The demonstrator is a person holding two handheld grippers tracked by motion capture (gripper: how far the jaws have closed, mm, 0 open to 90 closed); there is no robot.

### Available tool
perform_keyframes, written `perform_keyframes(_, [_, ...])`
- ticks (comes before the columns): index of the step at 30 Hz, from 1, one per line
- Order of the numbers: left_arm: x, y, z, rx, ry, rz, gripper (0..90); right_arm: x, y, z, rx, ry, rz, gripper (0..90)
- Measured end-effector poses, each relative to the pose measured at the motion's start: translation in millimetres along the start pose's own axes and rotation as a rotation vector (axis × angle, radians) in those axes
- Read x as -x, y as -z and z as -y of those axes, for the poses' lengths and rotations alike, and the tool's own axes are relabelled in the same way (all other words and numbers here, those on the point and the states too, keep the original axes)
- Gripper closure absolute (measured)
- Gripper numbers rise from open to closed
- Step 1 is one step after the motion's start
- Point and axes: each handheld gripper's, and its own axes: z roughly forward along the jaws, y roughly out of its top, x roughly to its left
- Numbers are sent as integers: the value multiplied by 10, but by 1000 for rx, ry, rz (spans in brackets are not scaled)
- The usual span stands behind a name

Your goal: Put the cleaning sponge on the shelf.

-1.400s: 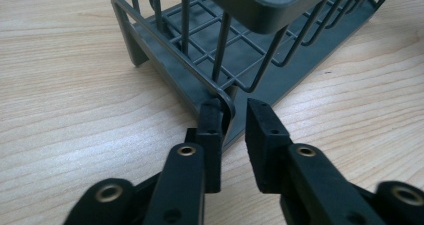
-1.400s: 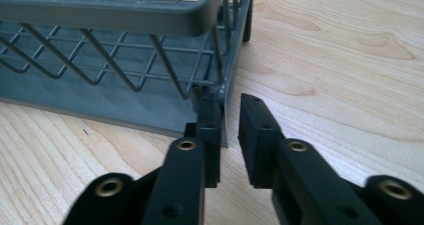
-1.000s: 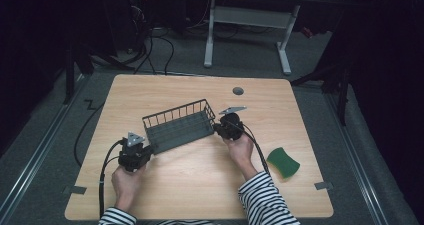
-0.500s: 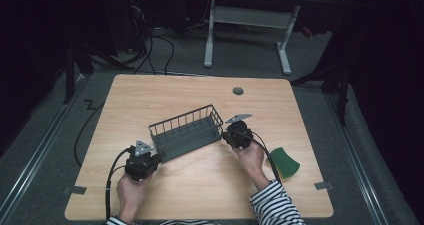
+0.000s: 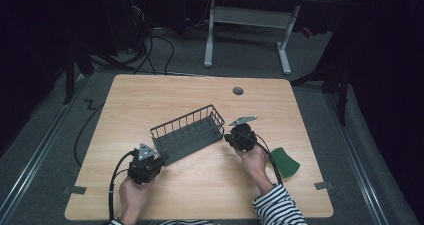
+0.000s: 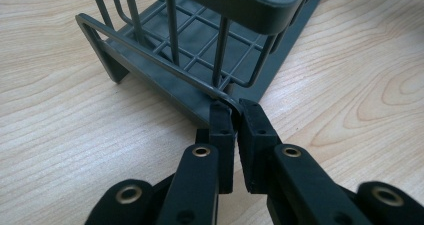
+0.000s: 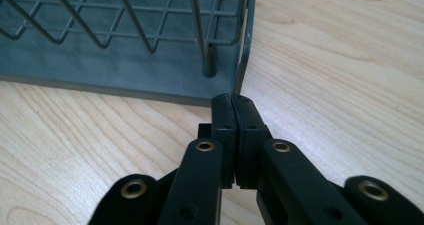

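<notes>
Light wood-grain bench (image 5: 200,195) on grey carpet, dark room, second desk behind, no legible writing, grey wire basket (image 5: 187,134) mid-bench lying diagonal, left gripper (image 6: 234,116) clamped on its base rail, right gripper (image 7: 233,107) clenched at opposite corner, green sponge (image 5: 284,161) right.

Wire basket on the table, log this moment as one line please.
wire basket: on table, angled | left tongs: shut on bottom rail at corner | right tongs: shut at other end's corner | sponge: untouched
</notes>
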Motion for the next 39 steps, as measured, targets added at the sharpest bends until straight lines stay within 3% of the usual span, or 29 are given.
perform_keyframes(5, [-16,17,45,4,11,6,736,5,123,5,20,7,-8,781])
perform_keyframes(10, [-54,54,95,5,19,-10,541,34,242,14,33,5,0,674])
perform_keyframes(11, [-68,61,106,6,21,-9,506,56,319,25,32,5,22,596])
perform_keyframes(14, [-140,85,151,4,35,-30,449,107,431,80,47,-2,48,538])
perform_keyframes(19, [-305,83,221,-4,58,-65,405,228,562,189,42,-24,76,462])
perform_keyframes(22, [-402,53,249,-29,66,-110,374,337,747,301,66,-48,101,404])
perform_keyframes(27, [-536,8,260,-42,73,-180,362,470,903,468,66,-69,122,338])
perform_keyframes(32, [-645,-17,267,-34,58,-202,328,662,1164,773,85,-114,135,257])
perform_keyframes(35, [-695,-33,321,21,56,-199,313,708,1239,908,81,-125,149,245])
perform_keyframes(39, [-702,-28,321,17,66,-214,306,737,1276,1035,77,-123,157,239])
